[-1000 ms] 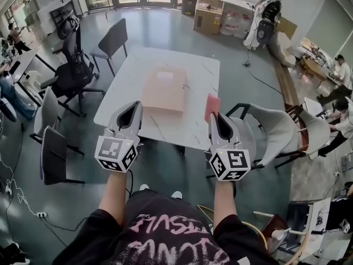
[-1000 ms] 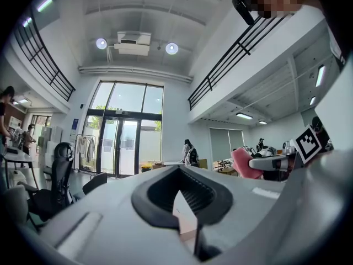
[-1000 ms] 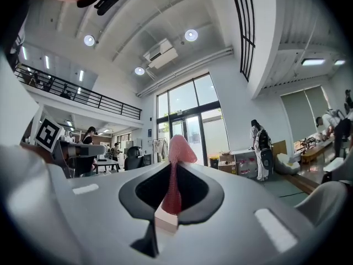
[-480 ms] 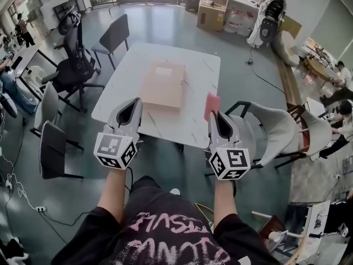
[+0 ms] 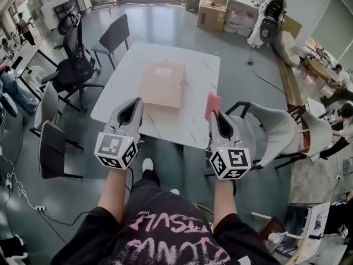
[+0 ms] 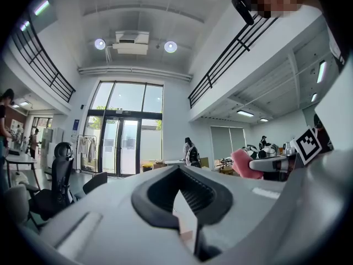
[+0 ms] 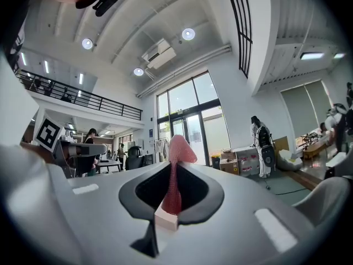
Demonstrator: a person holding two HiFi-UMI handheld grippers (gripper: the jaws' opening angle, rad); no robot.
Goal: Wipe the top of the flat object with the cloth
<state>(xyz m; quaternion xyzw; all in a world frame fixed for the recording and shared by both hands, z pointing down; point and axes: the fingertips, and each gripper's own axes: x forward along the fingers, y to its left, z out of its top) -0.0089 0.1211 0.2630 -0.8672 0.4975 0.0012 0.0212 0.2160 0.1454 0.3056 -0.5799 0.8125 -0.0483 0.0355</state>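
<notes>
Before the table, right gripper grips the cloth; left gripper closed.

Head view steeply down over table; gripper views level, facing glass doors, close behind jaws

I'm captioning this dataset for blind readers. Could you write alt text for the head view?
Seen from above, a person holds two grippers in front of a white table bearing a flat tan object. The right gripper has a pink cloth pinched in its jaws; the left gripper holds nothing. Chairs stand around the table.
</notes>
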